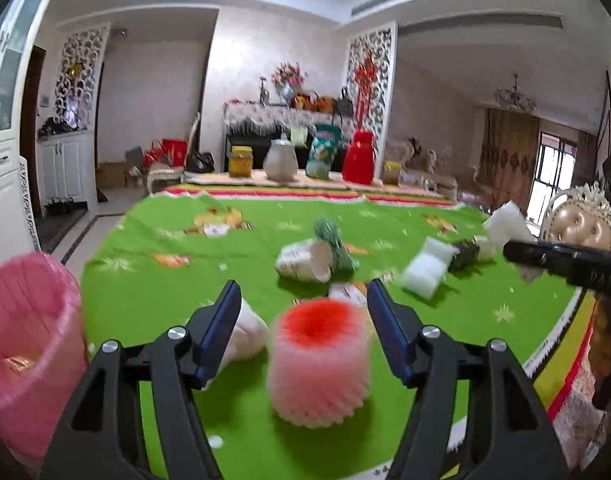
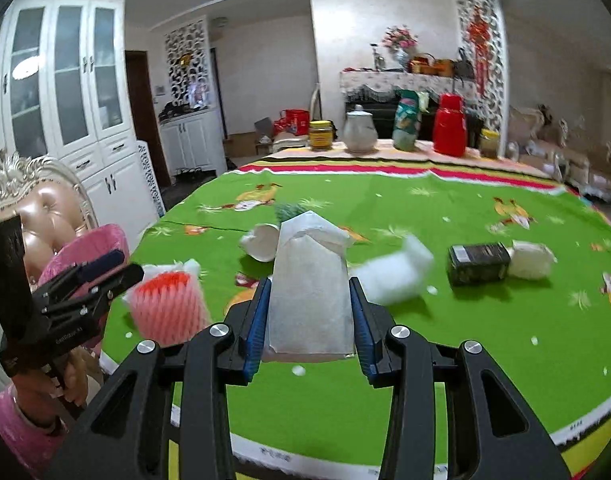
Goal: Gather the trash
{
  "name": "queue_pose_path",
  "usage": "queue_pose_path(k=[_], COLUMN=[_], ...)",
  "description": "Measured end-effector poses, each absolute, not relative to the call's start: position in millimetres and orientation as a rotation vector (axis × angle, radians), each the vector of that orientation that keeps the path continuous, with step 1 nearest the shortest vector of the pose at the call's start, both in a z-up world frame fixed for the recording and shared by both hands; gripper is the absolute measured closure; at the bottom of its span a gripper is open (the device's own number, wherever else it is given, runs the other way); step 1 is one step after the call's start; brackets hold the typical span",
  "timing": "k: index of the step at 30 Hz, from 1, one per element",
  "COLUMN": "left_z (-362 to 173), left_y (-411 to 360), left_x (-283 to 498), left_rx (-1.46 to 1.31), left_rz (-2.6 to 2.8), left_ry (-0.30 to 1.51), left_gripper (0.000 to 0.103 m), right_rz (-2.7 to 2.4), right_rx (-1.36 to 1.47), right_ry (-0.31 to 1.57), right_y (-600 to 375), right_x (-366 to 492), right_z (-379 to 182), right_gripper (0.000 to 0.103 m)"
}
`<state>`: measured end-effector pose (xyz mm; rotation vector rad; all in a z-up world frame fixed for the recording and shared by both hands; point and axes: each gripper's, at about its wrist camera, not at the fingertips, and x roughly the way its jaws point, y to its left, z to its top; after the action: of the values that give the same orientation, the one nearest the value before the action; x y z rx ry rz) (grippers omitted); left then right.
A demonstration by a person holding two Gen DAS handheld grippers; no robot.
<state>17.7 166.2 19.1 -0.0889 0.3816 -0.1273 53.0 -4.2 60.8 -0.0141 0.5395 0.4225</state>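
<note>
**Paper pinched in my right tool, foam sleeve loose ahead of my left**

The pink bin [image 1: 27, 344] sits at the left edge of the tabletop [image 1: 153, 292], lined with a pink bag; something small and orange-brown lies inside it, too blurred for me to name. A paper cup [image 1: 305, 260] lies tipped on its side near the middle of the green cloth, its open mouth showing nothing that I can make out. Another white cup [image 1: 245, 334] lies on its side just behind my left tool's left finger.

My left tool [image 1: 303, 320] stands wide apart, its pads pressing on nothing. The pink foam sleeve [image 1: 319, 360] with the red centre stands upright on the cloth in the gap ahead of the fingers, clear of both pads.

My right tool [image 2: 310, 312] is clamped on a folded white paper [image 2: 311, 280], which stands up between the blue pads and is touched by both.

Further out on the cloth lie a white foam block [image 2: 397, 272], a dark box [image 2: 479, 264] on its side, and a crumpled white wad [image 2: 531, 260] touching the box's right end.
</note>
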Motion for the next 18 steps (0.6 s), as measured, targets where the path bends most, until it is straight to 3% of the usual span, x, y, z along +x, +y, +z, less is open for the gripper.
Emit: queue_pose_path(k=[4, 9, 14, 15, 17, 18], left_z=[5.9, -10.3, -19.8, -22.9, -26.6, -28.0], left_y=[166.3, 173.2, 154.0, 150.3, 144.3, 141.8], left_x=[22.8, 15.5, 24.4, 27.6, 28.8, 29.4], left_rx=[-0.085, -0.151, -0.084, -0.094, -0.091, -0.079], left_rz=[-0.121, -0.181, -0.232, -0.263, -0.282, -0.279], left_ry=[0.435, 0.504, 0.555, 0.569, 0.582, 0.589], left_gripper=[0.039, 0.020, 0.021, 0.023, 0.059, 0.066], right_rz=[0.433, 0.463, 0.472, 0.471, 0.464, 0.461], right_rx=[0.016, 0.009, -0.004, -0.004, -0.002, 0.000], right_ry=[0.549, 0.560, 0.578, 0.579, 0.582, 0.583], right_y=[-8.5, 7.7, 17.5, 17.2, 15.4, 14.8], right_x=[55.2, 56.1, 59.7, 59.7, 59.3, 59.4], right_z=[51.2, 45.4, 40.1, 39.6, 39.7, 40.0], right_gripper=[0.064, 0.064, 0.064, 0.064, 0.064, 0.064])
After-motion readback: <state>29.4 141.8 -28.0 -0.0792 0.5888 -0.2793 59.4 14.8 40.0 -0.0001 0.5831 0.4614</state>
